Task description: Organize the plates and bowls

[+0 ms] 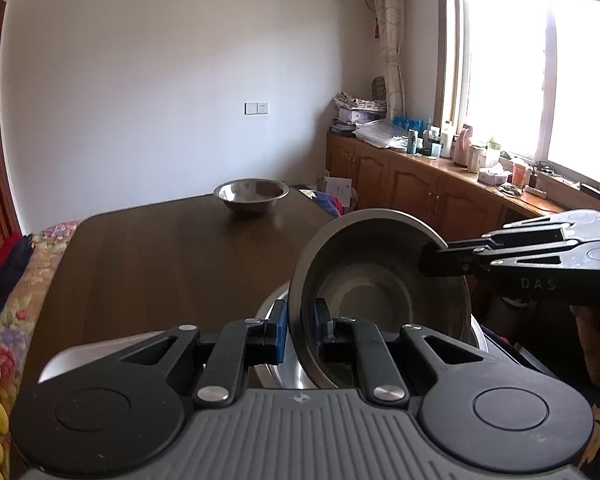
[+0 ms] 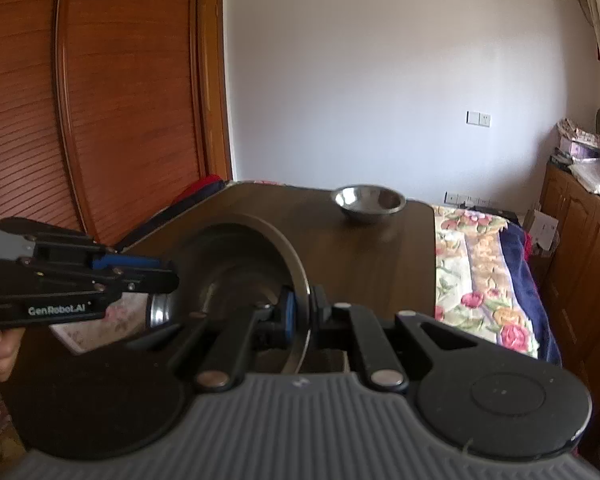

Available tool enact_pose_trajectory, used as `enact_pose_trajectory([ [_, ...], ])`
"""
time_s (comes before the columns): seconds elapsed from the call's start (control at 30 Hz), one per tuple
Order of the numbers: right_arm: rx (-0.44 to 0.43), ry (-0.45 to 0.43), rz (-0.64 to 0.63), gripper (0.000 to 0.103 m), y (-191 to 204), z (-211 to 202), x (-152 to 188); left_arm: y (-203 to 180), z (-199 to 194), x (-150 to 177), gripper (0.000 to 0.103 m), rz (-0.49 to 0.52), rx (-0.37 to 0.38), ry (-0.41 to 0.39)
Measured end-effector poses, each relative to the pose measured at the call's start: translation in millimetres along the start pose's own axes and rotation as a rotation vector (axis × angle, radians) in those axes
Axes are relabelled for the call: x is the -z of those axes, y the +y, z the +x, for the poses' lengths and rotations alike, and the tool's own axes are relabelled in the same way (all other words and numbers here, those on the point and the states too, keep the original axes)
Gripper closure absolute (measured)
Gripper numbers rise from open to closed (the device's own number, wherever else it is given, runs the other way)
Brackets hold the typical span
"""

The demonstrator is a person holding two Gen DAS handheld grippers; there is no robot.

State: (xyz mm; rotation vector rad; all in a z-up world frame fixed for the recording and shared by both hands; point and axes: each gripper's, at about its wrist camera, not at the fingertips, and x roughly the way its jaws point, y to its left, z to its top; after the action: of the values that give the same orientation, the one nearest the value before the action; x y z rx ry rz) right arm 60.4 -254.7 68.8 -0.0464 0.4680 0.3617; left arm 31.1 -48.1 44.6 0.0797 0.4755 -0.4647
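A steel bowl [image 1: 380, 288] is held tilted above the near end of the dark wooden table [image 1: 160, 264]. My left gripper [image 1: 300, 328] is shut on its near rim. My right gripper [image 1: 432, 260] is shut on its opposite rim, coming in from the right. In the right wrist view the same bowl [image 2: 236, 272] stands on edge between my right gripper's [image 2: 302, 312] jaws, with the left gripper [image 2: 168, 276] clamped on its far side. A second steel dish [image 1: 276, 364] lies under the held bowl. A third steel bowl [image 1: 251, 194] stands upright at the table's far end, also in the right wrist view [image 2: 368, 201].
A floral bedspread [image 2: 484, 276] lies beside the table. Wooden cabinets [image 1: 412, 184] with a cluttered counter run under the window on the right. A louvred wooden door [image 2: 80, 100] stands at the left. A white wall is behind the table.
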Motion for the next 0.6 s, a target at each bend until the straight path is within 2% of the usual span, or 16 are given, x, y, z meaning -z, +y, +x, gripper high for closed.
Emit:
enact_pose_trajectory([
  [0.23,-0.011,0.012,0.021,0.092,3.3,0.7,11.5,1.7,2.5,14.4,0.06,-0.051,-0.005,-0.013],
  [0.33,-0.003,0.009,0.01,0.092,6.9,-0.8,16.1,-3.9,5.7,18.4,0.06,-0.031,-0.026,-0.023],
  [0.6,0.018,0.004,0.021,0.091,5.2,4.2,28.5,2.6,15.2,25.8,0.06,-0.058,-0.008,-0.004],
])
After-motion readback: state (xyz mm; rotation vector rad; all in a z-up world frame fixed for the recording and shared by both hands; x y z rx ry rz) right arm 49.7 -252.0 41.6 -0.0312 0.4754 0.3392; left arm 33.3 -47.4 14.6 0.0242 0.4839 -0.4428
